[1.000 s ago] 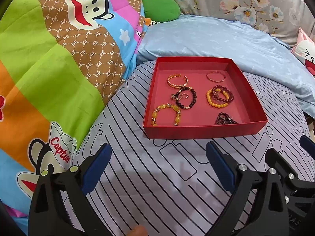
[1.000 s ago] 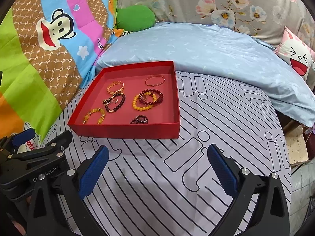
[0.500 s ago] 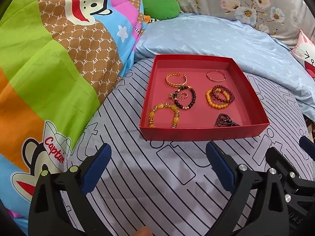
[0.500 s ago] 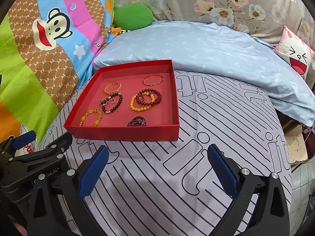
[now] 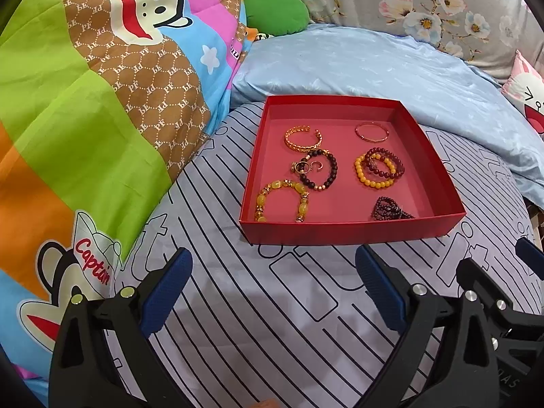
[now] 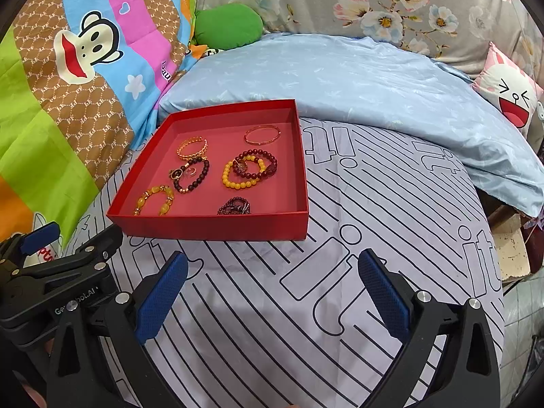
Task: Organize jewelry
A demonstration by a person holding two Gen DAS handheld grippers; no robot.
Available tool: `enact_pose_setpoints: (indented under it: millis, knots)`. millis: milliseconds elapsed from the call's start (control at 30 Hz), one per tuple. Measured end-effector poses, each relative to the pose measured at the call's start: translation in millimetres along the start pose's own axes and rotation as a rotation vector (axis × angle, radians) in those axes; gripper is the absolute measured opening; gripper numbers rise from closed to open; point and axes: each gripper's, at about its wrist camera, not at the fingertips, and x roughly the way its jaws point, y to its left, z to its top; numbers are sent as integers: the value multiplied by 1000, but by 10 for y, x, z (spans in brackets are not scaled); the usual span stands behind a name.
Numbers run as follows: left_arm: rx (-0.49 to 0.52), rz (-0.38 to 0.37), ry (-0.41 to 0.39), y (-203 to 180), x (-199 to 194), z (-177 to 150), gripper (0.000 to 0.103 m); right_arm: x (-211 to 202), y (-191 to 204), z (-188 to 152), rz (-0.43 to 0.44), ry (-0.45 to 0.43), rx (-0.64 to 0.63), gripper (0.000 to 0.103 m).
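Note:
A shallow red box (image 5: 346, 233) (image 6: 210, 227) lies on the striped bedsheet and holds several bracelets. Inside are a gold chain cuff (image 5: 302, 138), a thin rose-gold bangle (image 5: 371, 132), a dark bead bracelet with rings (image 5: 318, 169), a yellow bead bracelet under a dark red one (image 5: 379, 167), a chunky amber bracelet (image 5: 282, 200) and a small dark red bundle (image 5: 387, 208). My left gripper (image 5: 275, 287) hangs open just short of the box's near wall. Further right, my right gripper (image 6: 272, 292) is open too, with nothing between its fingers.
A colourful cartoon quilt (image 5: 85, 119) rises on the left. A light blue pillow (image 5: 374, 68) lies behind the box, with a green cushion (image 6: 227, 25) and a floral backrest beyond. The bed's edge drops off at the right (image 6: 510, 255).
Both grippers have drifted slightly closer to the box and a little left; the box sits larger and more central in both views. The jewelry has not moved.

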Motion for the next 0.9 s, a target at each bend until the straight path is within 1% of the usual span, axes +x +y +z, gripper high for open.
enact_pose_setpoints:
  millis: [600, 733, 900]
  knots:
    - [-6, 2, 5, 25, 16, -1, 92, 11, 20, -34, -8, 4, -3, 97]
    - [-3, 12, -6, 12, 11, -2, 92, 17, 9, -38, -10, 6, -3, 97]
    - [-20, 5, -15, 12, 8, -10, 93, 24, -7, -44, -12, 8, -1, 97]
